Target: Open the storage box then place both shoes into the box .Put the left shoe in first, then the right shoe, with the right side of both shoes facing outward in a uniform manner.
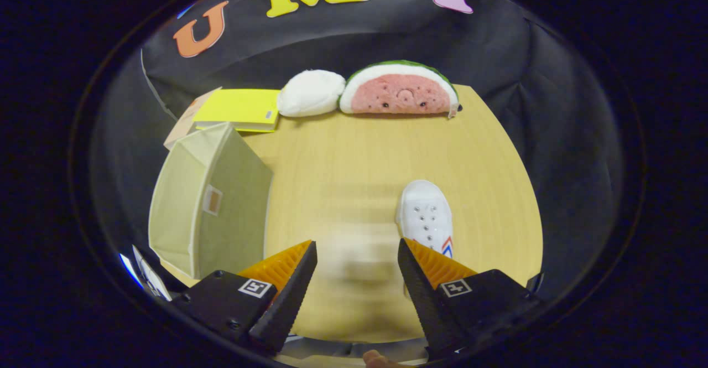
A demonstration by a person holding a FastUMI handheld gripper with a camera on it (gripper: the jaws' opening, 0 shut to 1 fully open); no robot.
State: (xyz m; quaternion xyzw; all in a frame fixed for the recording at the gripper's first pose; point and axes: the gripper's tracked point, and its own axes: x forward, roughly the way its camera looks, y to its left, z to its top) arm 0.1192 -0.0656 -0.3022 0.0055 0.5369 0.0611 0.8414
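Gripper view looks down on a pale wooden worktop that carries everything else. Largest on it is the storage box, a beige fabric box standing ahead of the left finger, with a small label on the face turned toward the middle of the worktop. At the far edge rests a watermelon-slice plush, and touching its left end is a white round plush. Beside that lies a yellow book, just beyond the box. One white shoe lies just ahead of the right finger, toe pointing away, with a row of eyelets and a red-and-blue mark near the fingertip. The gripper hangs open, its fingers spread wide with nothing held between them; the worktop in that gap looks blurred.
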